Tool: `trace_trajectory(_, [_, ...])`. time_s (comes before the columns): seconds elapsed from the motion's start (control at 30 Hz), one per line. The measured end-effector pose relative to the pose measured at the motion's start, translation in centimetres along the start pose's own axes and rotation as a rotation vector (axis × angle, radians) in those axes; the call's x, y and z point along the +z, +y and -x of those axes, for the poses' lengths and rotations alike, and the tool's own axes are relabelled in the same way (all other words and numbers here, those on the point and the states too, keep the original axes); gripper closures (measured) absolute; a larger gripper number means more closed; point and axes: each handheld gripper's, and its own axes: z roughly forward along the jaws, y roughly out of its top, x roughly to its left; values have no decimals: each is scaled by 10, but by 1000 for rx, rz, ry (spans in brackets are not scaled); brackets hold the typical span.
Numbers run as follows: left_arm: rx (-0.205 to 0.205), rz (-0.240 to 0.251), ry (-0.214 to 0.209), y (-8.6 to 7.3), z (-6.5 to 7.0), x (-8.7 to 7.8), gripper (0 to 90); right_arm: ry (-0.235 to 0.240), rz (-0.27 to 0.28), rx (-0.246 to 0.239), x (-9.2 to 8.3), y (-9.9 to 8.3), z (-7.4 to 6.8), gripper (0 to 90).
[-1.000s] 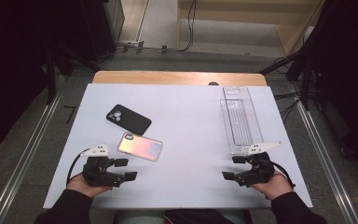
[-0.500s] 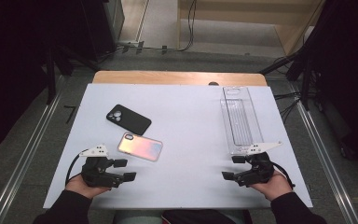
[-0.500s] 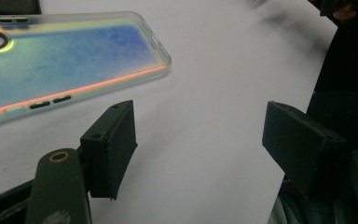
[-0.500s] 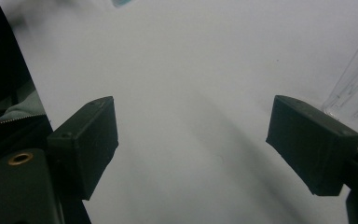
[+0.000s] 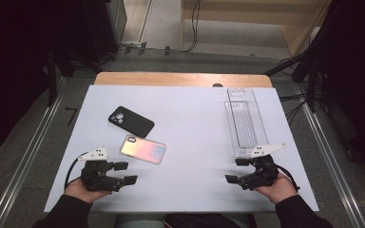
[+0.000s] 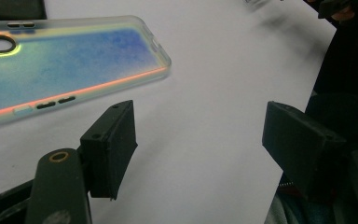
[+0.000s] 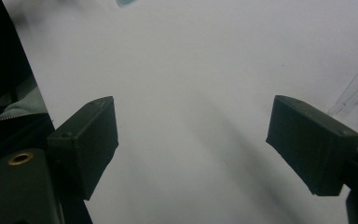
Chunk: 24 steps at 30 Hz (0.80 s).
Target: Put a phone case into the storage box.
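Resting on the smooth white table (image 5: 190, 137), each blocky black gripper, left (image 5: 124, 173) and right (image 5: 237, 170), gapes empty near a glossy iridescent case (image 5: 143, 149).

White table (image 5: 195, 118); 2 phone cases (image 5: 131, 121) (image 5: 143, 149); clear tray (image 5: 245, 121).

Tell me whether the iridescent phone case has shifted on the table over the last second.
No. The iridescent phone case lies just as before, below and right of the black phone case, at the same spot relative to the table edge.
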Motion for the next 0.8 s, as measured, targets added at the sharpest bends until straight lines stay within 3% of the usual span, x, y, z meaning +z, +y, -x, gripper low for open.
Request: trace_trajectory(0.8, [-12,0,7,1,0,-1,262,53,36,-100,9,33,-18,146])
